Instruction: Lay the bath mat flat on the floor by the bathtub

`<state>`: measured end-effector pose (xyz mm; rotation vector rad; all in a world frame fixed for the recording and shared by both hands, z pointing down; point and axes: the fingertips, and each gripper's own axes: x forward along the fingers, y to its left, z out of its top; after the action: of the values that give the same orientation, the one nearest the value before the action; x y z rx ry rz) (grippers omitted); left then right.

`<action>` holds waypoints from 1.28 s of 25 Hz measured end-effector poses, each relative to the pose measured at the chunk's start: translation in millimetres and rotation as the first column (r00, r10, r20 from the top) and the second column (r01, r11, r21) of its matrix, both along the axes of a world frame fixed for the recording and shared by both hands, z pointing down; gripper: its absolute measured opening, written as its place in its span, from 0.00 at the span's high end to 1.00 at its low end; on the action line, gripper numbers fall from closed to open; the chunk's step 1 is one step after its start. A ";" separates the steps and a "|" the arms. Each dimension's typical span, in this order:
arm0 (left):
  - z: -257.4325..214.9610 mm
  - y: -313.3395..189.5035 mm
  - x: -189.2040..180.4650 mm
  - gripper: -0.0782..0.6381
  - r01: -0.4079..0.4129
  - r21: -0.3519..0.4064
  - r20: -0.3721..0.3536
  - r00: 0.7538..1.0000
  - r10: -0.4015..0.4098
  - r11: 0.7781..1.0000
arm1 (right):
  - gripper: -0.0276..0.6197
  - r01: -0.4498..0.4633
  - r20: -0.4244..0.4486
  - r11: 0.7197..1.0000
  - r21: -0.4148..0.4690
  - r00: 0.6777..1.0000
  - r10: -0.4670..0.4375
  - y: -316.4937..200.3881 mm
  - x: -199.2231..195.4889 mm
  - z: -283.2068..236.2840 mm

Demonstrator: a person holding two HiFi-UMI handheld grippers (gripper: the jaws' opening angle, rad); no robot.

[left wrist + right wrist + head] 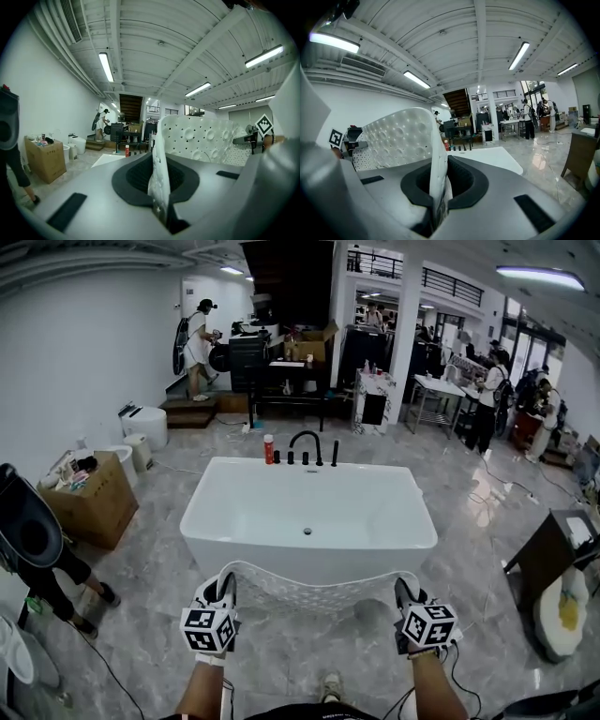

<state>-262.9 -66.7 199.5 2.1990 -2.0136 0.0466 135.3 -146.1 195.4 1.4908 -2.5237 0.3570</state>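
Two grippers grasp the bath mat (314, 585) by two corners: left gripper (225, 585) at lower left of the head view, right gripper (401, 589) at lower right, each w/ jaws clenched on the white edge. Mat spans between them at lower centre, just in front of the bathtub (202, 545), over the floor (309, 657). We judge the wide two-corner hold spreads it out, so it can go down flat w/o folds.

Bath mat (314, 589) hangs before bathtub (217, 542), cardboard box (96, 504) left.
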 end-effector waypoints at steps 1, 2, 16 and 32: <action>0.1 -5.3 0.6 0.86 0.004 0.000 0.005 1.000 -0.004 1.000 | 0.91 0.003 0.004 1.000 0.001 1.000 -0.003 -7.0 0.5 1.0; 0.3 -11.1 0.8 0.86 0.009 0.000 0.008 1.000 -0.009 1.000 | 0.91 0.006 0.011 1.000 0.000 1.000 -0.006 -14.6 1.1 2.5; 14.0 -95.8 15.2 0.86 0.055 -0.011 0.025 0.998 -0.054 0.998 | 0.91 0.019 0.039 1.000 -0.008 0.999 -0.019 -115.0 20.8 25.5; 67.2 -175.7 16.4 0.86 0.035 -0.005 0.043 0.998 -0.035 0.999 | 0.91 0.013 0.016 0.999 -0.047 1.000 -0.012 -186.8 24.9 83.6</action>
<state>-246.5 -242.4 266.7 2.1768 -2.0705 0.0962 160.2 -332.9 279.0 1.4602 -2.5171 0.4247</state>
